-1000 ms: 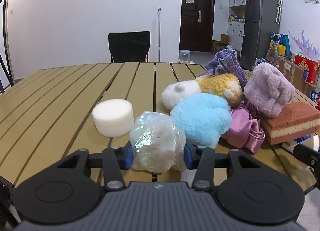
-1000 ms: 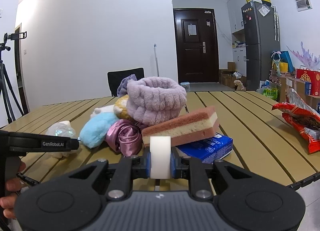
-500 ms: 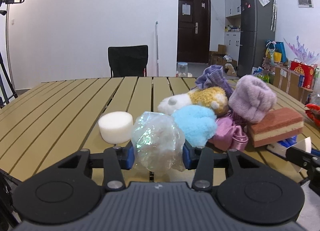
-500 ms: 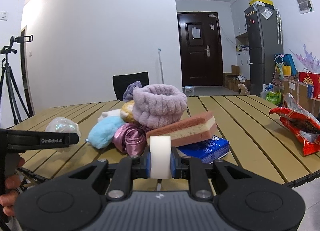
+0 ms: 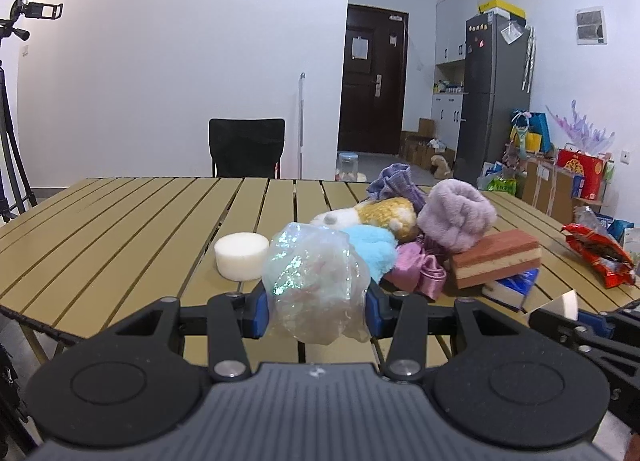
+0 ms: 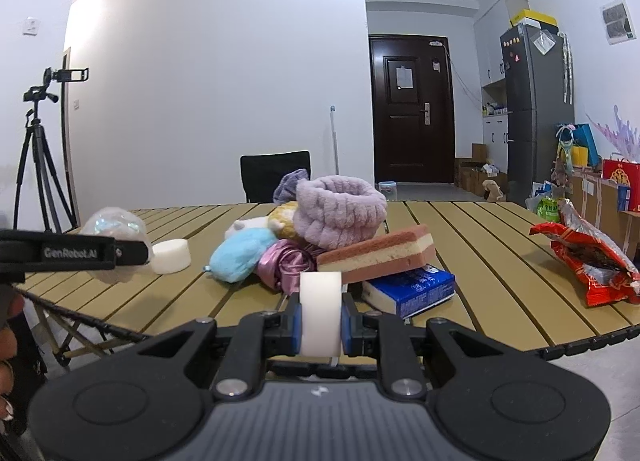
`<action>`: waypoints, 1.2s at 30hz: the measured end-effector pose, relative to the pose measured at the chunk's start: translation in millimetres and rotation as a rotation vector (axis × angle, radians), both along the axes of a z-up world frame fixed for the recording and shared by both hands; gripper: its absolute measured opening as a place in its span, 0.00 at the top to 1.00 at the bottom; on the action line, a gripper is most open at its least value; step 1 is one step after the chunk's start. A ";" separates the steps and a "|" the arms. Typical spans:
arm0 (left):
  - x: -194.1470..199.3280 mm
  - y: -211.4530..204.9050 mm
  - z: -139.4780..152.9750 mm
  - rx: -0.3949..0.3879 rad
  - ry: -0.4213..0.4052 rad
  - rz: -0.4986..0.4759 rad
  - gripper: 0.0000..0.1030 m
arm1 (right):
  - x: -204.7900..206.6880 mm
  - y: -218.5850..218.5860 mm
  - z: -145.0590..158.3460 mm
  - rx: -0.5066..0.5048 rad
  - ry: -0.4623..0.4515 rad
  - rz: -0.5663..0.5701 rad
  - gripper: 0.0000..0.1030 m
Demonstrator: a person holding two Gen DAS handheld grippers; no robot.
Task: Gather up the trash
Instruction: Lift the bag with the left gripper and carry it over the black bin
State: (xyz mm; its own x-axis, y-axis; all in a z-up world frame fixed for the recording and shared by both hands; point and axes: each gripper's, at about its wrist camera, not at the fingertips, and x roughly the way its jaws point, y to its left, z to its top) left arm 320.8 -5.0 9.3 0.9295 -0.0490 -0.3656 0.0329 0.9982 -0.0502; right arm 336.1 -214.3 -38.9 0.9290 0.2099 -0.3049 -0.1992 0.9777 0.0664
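Open containers: a red snack bag [image 6: 588, 261] lies torn open at the right end of the slatted wooden table [image 5: 132, 221], contents dark and unclear; a purple fluffy band [image 6: 340, 215] forms an open ring atop the pile, inside hidden.

Left gripper [image 5: 316, 311]: blue pads clamped on a crumpled iridescent plastic wrap [image 5: 316, 281], thin, translucent, bulging above and below the pads; held at the table's near edge, clear of the surface.

Right gripper [image 6: 321, 321]: pads pinched on a white foam piece [image 6: 321, 313], smooth, matte, flat-sided with a rounded top, standing upright between them, over the table's near edge.

On the table: a second white foam disc [image 5: 241, 255], short cylinder, alone left of the pile; a blue plush [image 6: 240, 257] and a white-and-yellow plush [image 5: 372, 215], both fuzzy; a pink satin scrunchie [image 5: 420, 271], glossy and folded; a layered sponge block [image 6: 380, 255], coarse reddish faces with a pale middle, tilted on a blue tissue pack [image 6: 412, 291]; a lilac knitted cloth [image 5: 394, 181] behind.
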 end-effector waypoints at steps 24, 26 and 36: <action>-110.2 20.1 -43.8 0.001 0.117 0.004 0.56 | -95.9 0.8 -38.7 -0.007 0.123 0.003 0.83; -116.7 20.6 -49.1 0.006 0.132 0.001 0.56 | -100.4 -1.3 -43.4 -0.013 0.140 -0.006 0.83; -147.4 27.0 -79.2 0.035 0.226 0.004 0.56 | -128.6 -12.4 -67.7 -0.047 0.210 -0.046 0.83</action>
